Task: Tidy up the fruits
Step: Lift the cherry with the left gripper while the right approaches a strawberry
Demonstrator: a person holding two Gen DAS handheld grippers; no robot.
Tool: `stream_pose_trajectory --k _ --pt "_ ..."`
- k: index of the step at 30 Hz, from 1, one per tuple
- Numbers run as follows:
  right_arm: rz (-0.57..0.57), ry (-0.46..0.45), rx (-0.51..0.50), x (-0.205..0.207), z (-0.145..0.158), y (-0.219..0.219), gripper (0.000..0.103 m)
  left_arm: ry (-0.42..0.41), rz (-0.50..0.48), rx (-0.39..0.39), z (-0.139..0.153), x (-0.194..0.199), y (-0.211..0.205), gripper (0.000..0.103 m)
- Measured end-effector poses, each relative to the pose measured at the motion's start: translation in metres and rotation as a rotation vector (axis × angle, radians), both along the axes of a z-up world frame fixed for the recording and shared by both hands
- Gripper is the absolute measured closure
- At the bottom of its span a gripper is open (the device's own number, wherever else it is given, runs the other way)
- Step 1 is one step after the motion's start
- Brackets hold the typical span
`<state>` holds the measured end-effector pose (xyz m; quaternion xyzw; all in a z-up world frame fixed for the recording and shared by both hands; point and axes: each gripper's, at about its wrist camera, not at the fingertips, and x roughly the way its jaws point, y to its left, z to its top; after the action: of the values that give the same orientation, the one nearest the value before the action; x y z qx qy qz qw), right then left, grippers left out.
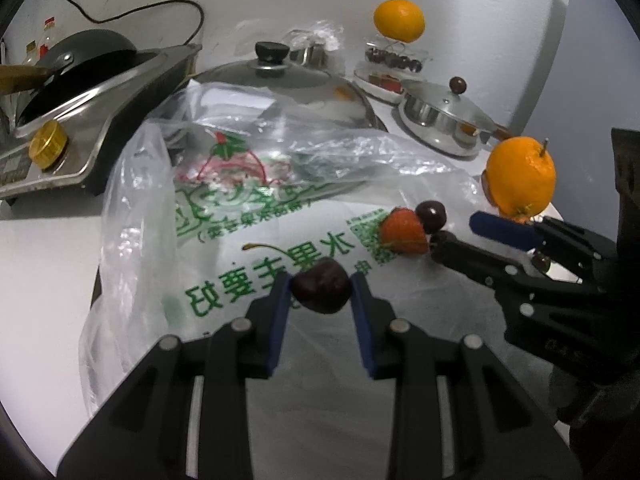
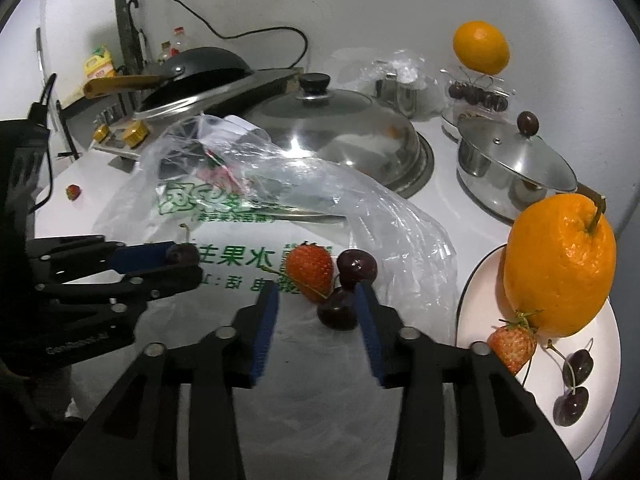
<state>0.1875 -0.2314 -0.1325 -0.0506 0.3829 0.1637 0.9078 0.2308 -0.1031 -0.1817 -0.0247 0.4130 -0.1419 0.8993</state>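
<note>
My left gripper (image 1: 320, 278) is shut on a dark cherry (image 1: 320, 294), held just above the printed plastic bag (image 1: 248, 240). The right wrist view shows the same grip from the side, with the left gripper (image 2: 178, 258) at the left. My right gripper (image 2: 318, 288) is open over the bag. A second cherry (image 2: 338, 310) lies between its pads, close against the right one. Just beyond sit a strawberry (image 2: 310, 266) and another cherry (image 2: 356, 266). At the right, a white plate (image 2: 472, 292) carries an orange (image 2: 560, 264), a strawberry (image 2: 512, 346) and two cherries (image 2: 574, 384).
Behind the bag are a large steel lid (image 2: 336, 132), a steel pot with a glass lid (image 2: 516, 164) and a stove with a black wok (image 2: 192, 76). A tiered stand at the back holds an orange (image 2: 480, 48) and cherries. One strawberry (image 2: 73, 192) lies far left.
</note>
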Motion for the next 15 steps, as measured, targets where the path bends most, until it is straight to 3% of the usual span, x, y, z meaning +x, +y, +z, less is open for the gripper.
stream_pose_trajectory --k 15 --pt "-0.021 0.045 -0.085 0.013 -0.016 0.006 0.053 -0.001 -0.011 -0.013 -0.003 0.003 0.002 0.072"
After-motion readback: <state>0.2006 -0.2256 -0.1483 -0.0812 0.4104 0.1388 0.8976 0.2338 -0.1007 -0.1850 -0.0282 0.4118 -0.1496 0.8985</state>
